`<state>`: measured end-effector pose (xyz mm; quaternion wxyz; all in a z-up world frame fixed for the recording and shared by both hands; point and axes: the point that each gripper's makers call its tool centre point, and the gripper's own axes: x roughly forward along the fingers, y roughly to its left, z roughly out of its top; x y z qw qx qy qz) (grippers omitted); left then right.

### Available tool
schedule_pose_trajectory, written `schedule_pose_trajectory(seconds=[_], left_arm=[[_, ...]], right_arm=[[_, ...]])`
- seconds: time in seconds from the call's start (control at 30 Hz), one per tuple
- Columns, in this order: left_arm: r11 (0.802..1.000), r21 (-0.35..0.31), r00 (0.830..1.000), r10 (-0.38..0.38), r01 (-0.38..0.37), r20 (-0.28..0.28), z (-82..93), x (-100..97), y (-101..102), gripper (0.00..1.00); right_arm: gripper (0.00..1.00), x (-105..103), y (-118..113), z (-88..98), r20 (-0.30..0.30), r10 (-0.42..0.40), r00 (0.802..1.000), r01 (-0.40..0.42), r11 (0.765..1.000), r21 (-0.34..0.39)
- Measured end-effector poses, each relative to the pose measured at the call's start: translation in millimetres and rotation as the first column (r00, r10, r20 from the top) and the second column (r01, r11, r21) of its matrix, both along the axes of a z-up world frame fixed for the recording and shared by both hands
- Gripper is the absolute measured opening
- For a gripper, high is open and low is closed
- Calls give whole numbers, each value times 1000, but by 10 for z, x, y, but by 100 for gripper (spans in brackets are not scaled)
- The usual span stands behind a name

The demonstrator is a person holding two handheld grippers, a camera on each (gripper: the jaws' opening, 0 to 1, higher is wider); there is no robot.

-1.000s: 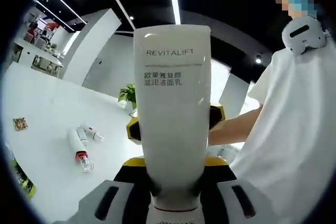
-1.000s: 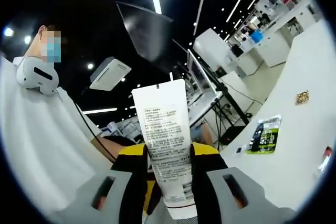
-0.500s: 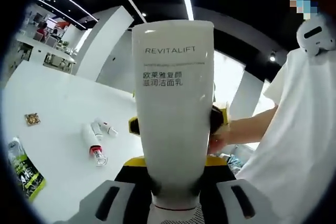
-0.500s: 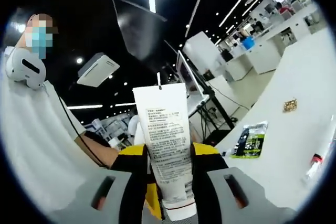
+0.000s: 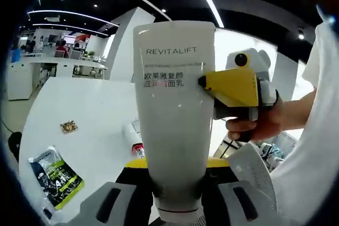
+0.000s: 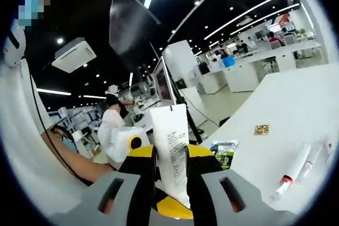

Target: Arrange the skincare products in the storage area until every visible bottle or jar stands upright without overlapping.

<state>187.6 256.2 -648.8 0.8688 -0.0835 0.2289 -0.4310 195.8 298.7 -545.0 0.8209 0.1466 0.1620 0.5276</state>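
I've swung the tube (image 5: 175, 115) round toward the table (image 5: 90, 125); my left gripper (image 5: 175, 205) and right gripper (image 6: 172, 183) both stay clamped on it, not yet stood upright.

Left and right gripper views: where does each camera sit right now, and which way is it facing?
Left gripper view: rides the left gripper, looking along the Revitalift tube it grips, over the white table; the right gripper and the person's hand show.
Right gripper view: rides the right gripper, facing the tube's printed back; a forearm shows.
Shared: the tube, table, green sachet.
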Motion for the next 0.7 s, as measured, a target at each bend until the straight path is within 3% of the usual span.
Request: schedule_pose_trajectory(seconds=[0.1,0.27,0.47,0.7], left_arm=[[996,87,999,27,-29,23,-84,29,36,34],[984,169,997,49,-57,54,-150,56,66,34],[963,256,995,60,-80,84,-240,74,110,34],[959,262,990,81,-109,115,-218,128,134,36]], right_arm=[[19,85,7,8,-1,-56,998,56,998,-33],[16,169,6,-143,9,-122,993,122,980,-160],[12,206,1,-270,3,-178,984,174,960,-221],[7,210,16,-245,19,-143,990,144,963,-226]])
